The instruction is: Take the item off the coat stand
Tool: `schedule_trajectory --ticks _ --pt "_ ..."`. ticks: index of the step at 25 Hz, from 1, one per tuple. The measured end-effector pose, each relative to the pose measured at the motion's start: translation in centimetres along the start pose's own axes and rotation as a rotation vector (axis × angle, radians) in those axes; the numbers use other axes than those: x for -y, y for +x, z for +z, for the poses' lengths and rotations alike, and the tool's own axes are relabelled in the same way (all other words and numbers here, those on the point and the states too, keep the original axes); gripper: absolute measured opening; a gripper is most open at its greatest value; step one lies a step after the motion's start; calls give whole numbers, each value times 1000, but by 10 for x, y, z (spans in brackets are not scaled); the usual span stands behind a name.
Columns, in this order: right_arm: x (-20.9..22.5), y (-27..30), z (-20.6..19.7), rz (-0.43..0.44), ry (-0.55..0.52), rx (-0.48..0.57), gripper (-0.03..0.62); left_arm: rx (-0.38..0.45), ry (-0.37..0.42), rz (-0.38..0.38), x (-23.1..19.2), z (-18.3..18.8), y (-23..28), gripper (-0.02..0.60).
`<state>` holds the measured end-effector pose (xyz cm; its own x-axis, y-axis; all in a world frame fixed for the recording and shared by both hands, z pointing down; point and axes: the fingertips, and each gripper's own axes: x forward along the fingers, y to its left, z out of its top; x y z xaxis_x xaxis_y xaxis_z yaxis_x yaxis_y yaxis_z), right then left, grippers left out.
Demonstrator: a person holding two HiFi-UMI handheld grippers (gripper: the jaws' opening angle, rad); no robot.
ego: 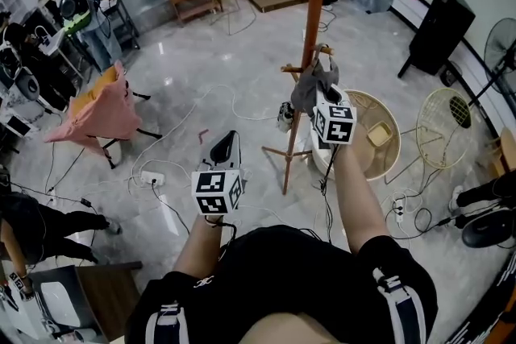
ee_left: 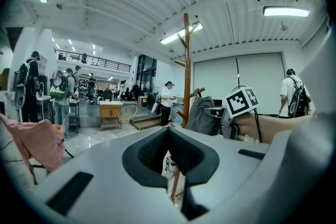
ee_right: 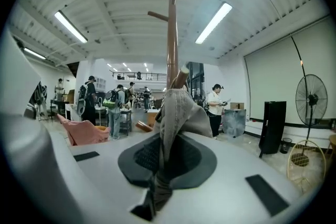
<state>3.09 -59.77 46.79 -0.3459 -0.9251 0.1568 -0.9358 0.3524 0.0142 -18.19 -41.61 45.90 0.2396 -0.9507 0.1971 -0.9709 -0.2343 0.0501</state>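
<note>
A tall wooden coat stand (ego: 313, 28) rises from the shiny floor ahead of me. A grey cloth item (ego: 309, 89) hangs from one of its lower pegs. My right gripper (ego: 322, 91) is shut on this cloth. In the right gripper view the grey cloth (ee_right: 176, 113) runs down between the dark pads of that gripper (ee_right: 161, 162), with the stand's pole (ee_right: 172, 34) just behind. My left gripper (ego: 226, 142) is lower and to the left, away from the stand, its jaws together and empty. The left gripper view shows that gripper (ee_left: 169, 136), the stand (ee_left: 186, 60) and the cloth (ee_left: 202, 115).
A round wicker basket (ego: 385, 142) and a wire chair (ego: 447, 117) stand right of the stand. A black speaker (ego: 439, 28) is at the far right. A pink cloth (ego: 101, 105) drapes a rack at left. Cables and a power strip (ego: 151, 177) lie on the floor. People stand far left.
</note>
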Motion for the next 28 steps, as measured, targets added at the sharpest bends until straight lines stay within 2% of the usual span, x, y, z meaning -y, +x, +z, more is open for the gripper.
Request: schedule_trajectory --ticks 9,14,19,28 --pt "-10 -58 60 10 -43 148 32 -6 6 -55 23 -3 4 17" --pt "-18 -92 68 33 -45 184 32 -10 4 -87 35 -2 11 17" --pt "-22 -119 48 42 -23 199 32 -24 8 -124 46 -7 20 17" --pt "-8 -140 -13 -11 44 103 32 -36 37 -204 74 -5 38 17"
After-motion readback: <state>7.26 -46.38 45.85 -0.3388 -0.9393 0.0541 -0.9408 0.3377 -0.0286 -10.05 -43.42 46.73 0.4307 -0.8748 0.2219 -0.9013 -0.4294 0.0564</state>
